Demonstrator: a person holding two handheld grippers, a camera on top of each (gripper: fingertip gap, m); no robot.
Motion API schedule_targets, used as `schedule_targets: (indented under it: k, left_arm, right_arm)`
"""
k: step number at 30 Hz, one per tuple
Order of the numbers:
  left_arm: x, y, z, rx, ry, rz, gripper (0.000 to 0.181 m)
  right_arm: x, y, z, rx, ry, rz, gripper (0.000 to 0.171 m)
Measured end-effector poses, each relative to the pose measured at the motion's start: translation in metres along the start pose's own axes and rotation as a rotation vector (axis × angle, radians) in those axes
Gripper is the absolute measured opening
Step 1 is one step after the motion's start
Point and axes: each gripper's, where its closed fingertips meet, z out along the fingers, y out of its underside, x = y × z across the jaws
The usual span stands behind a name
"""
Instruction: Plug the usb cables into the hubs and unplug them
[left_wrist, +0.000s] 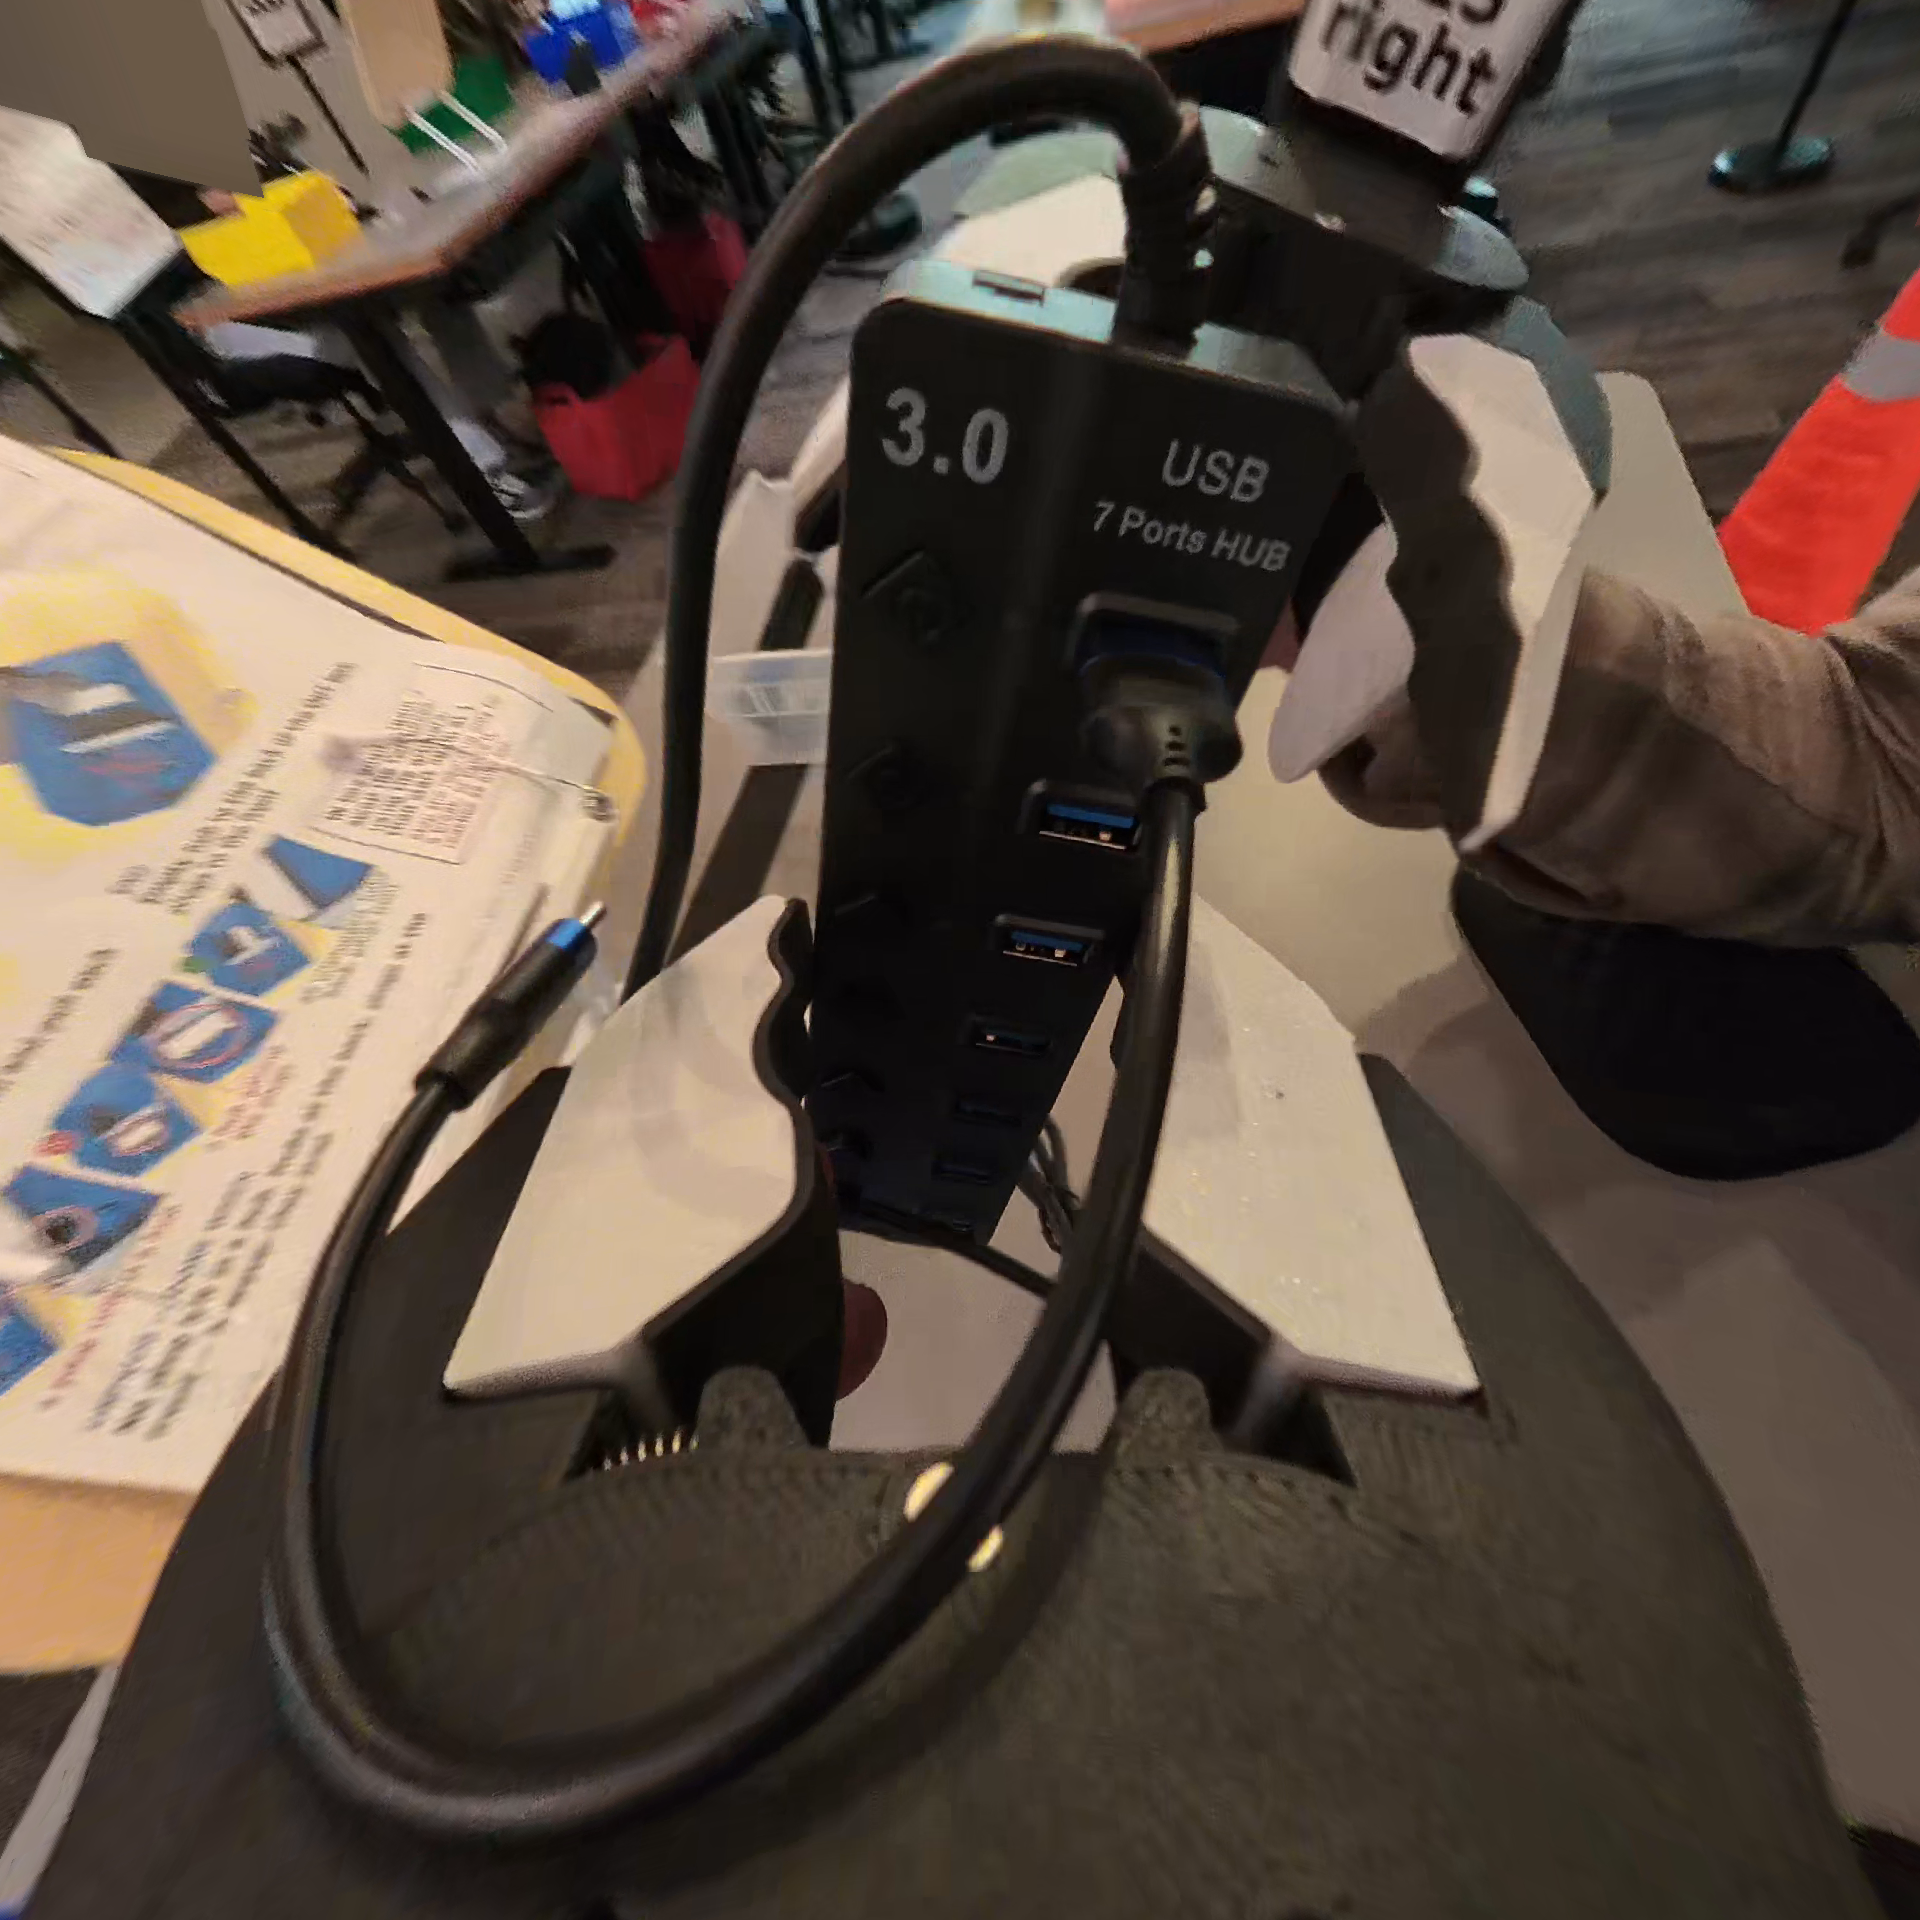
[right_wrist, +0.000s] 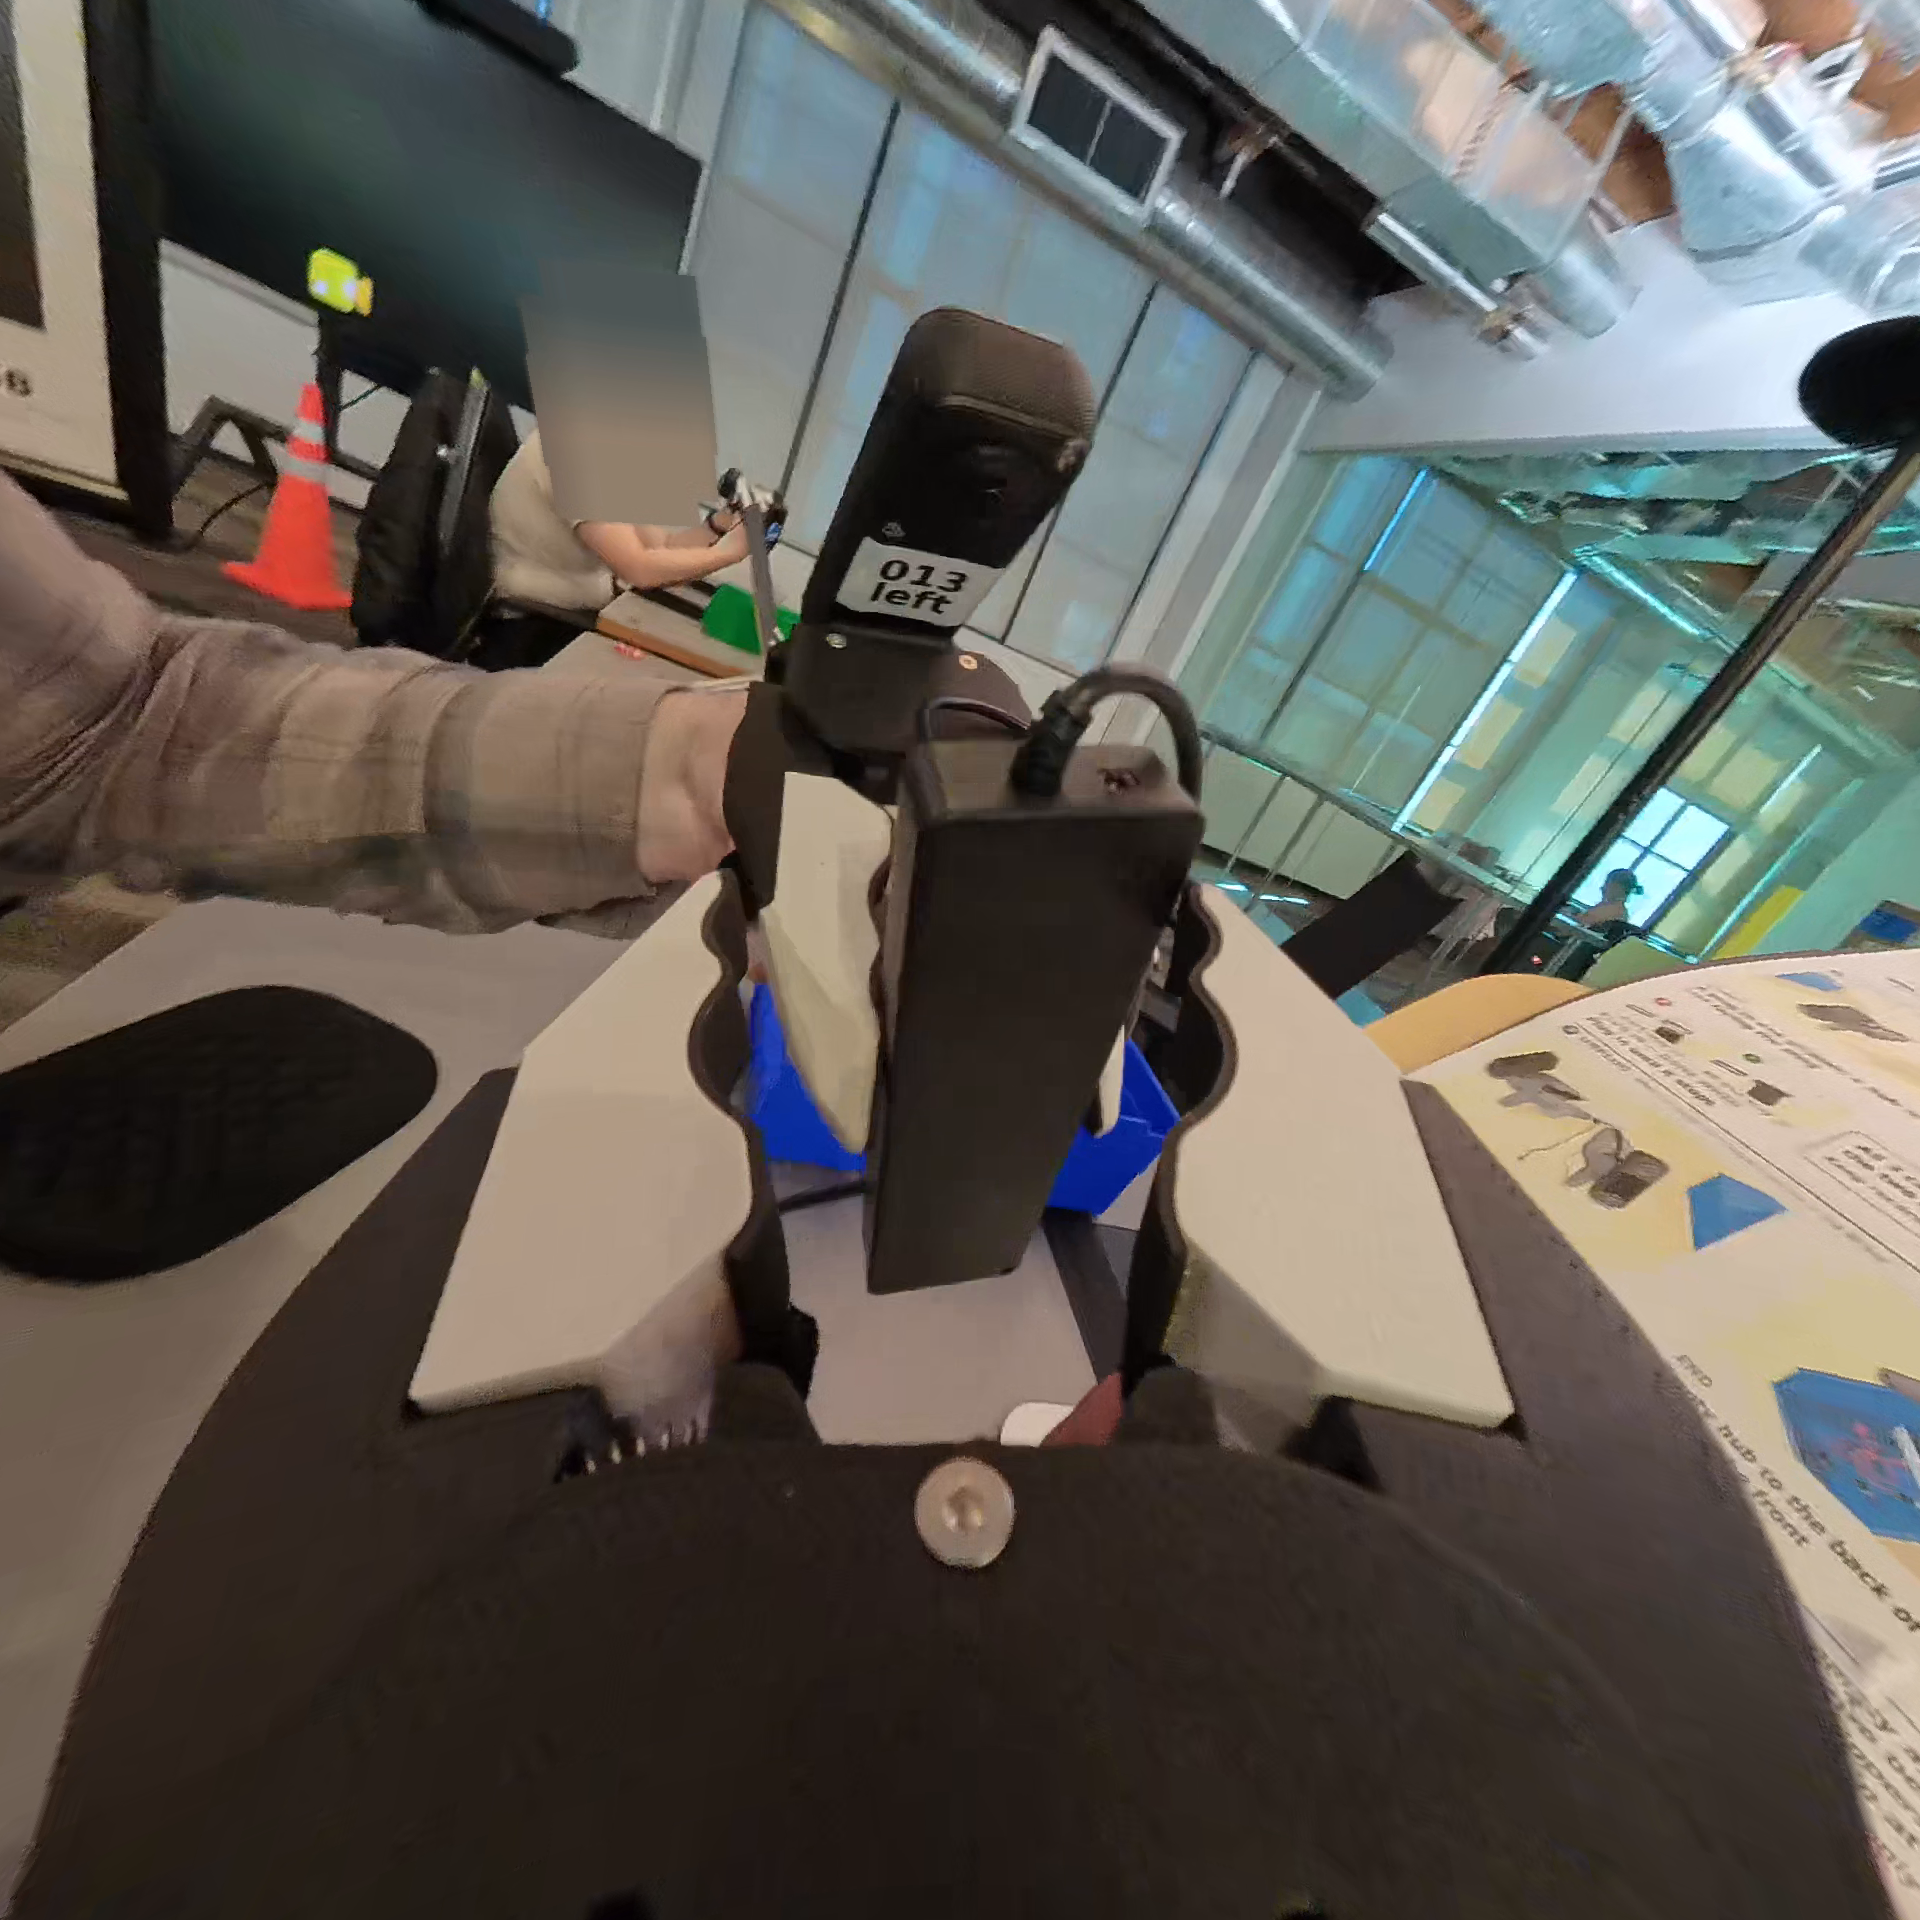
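Two hand-held grippers meet on one long black plastic USB hub (left_wrist: 1049, 748): the left gripper (left_wrist: 966, 1049) clamps its lower end, while the right gripper (right_wrist: 966, 1039) stands open around it. A black USB cable (left_wrist: 1132, 1195) sits plugged in the hub's top port, looping below the left gripper's fingers.

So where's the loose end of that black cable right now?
In the left wrist view, the blue-tipped plug hangs free on the left, over the printed instruction sheet, just left of the black rectangular USB hub.
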Motion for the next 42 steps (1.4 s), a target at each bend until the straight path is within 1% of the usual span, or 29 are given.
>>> schedule_targets:
  k: [3,5,8,12,15,16,18,19,21,22,25,28,31,34,36,39,42]
  left_arm:
    - [0.017,0.006,0.013,-0.013,0.077,-0.007,0.056]
    - [0.023,0.007,0.018,-0.009,0.104,-0.016,0.056]
    - [0.028,0.009,0.023,-0.001,0.133,-0.041,0.057]
    - [0.027,0.015,0.027,0.005,0.154,-0.099,0.056]
    - [0.024,0.020,0.030,0.003,0.146,-0.145,0.056]
    - [0.024,0.022,0.031,0.000,0.151,-0.154,0.061]
    - [0.023,0.023,0.033,0.013,0.147,-0.168,0.058]
    - [0.024,0.023,0.033,0.017,0.154,-0.179,0.057]
    - [0.024,0.024,0.035,0.018,0.145,-0.174,0.053]
    - [0.024,0.025,0.035,0.015,0.149,-0.181,0.056]
    - [0.022,0.030,0.033,0.004,0.134,-0.177,0.054]
    - [0.019,0.030,0.029,0.006,0.135,-0.183,0.056]
    - [0.019,0.033,0.025,-0.018,0.118,-0.142,0.057]
    - [0.016,0.029,0.023,-0.019,0.101,-0.142,0.055]
    - [0.016,0.030,0.024,-0.029,0.095,-0.131,0.055]
    - [0.015,0.025,0.025,0.004,0.080,-0.138,0.055]
    - [0.014,0.017,0.025,0.075,0.051,-0.129,0.055]
  right_arm:
    - [-0.001,0.011,0.003,-0.039,-0.016,0.004,0.081]
    - [-0.001,0.017,0.005,-0.032,-0.038,0.038,0.082]
    - [-0.006,0.023,0.008,-0.010,-0.087,0.077,0.074]
    - [-0.004,0.030,0.009,0.002,-0.111,0.132,0.074]
    - [-0.008,0.029,0.012,0.029,-0.162,0.226,0.092]
    - [-0.010,0.031,0.014,0.022,-0.168,0.236,0.090]
    - [-0.009,0.033,0.020,0.026,-0.158,0.246,0.090]
    - [-0.009,0.031,0.023,0.042,-0.159,0.268,0.088]
    - [-0.008,0.030,0.030,0.069,-0.162,0.314,0.090]
    - [-0.010,0.033,0.034,0.057,-0.161,0.308,0.095]
    - [-0.014,0.041,0.039,0.011,-0.165,0.266,0.088]
    - [-0.012,0.038,0.039,0.046,-0.167,0.297,0.083]
    - [-0.010,0.033,0.032,0.090,-0.205,0.354,0.063]
    - [-0.004,0.028,0.028,0.137,-0.198,0.375,0.063]
    - [-0.004,0.028,0.027,0.138,-0.200,0.374,0.063]
    - [0.001,0.024,0.024,0.175,-0.190,0.393,0.063]
    - [0.008,0.016,0.018,0.233,-0.173,0.419,0.062]
